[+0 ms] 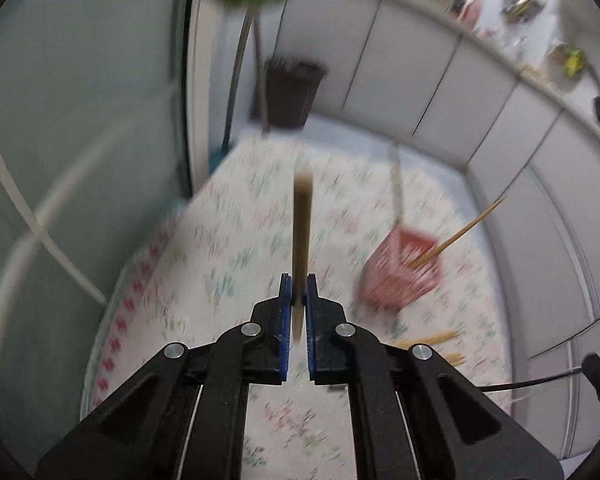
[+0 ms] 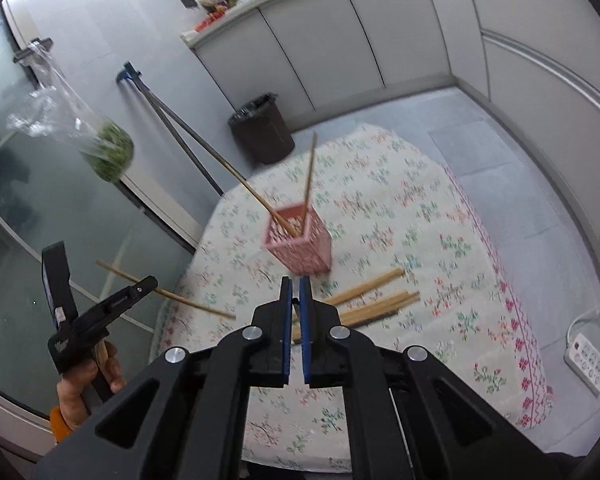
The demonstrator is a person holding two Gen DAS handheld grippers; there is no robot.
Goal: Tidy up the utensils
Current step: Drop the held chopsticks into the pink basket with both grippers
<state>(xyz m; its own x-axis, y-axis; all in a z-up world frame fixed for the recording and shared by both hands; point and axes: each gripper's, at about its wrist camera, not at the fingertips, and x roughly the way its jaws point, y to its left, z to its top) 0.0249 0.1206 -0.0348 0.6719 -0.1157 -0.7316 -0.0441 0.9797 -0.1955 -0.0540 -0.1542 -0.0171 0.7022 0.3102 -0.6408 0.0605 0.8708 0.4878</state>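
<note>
The table point(image 2: 400, 208) is filling the middle of both views, draped in a pale floral cloth with a red border along its edge, and white cabinets point(image 2: 340, 32) are curving round behind it. On the floor at the far side a dark waste bin point(image 2: 262, 128) is standing near the table's end, with long-handled tools point(image 2: 172, 120) leaning on the wall beside it.

Out on the cloth the pink slotted holder point(image 2: 300, 240) is standing upright, and two chopsticks point(image 2: 309, 176) are already poking out of its top, leaning apart from each other. The left wrist view is catching the same holder point(image 1: 400, 276) off to its right, heavily blurred.

The left gripper point(image 1: 299, 300) is hanging above the table, its blue-padded fingers pinching a single chopstick point(image 1: 302, 232) that is pointing straight ahead from between them. From the right wrist camera that gripper point(image 2: 100, 312) is showing at the left edge, the stick crossing it at a slant over the table's corner.

The right gripper point(image 2: 295, 304) is hovering over the cloth with its fingers nearly pressed together, only a thin gap showing; whether anything is caught between them I cannot tell. Just beyond its tips a loose bundle of chopsticks point(image 2: 376, 300) is lying flat on the cloth, just beside the holder's base.
</note>
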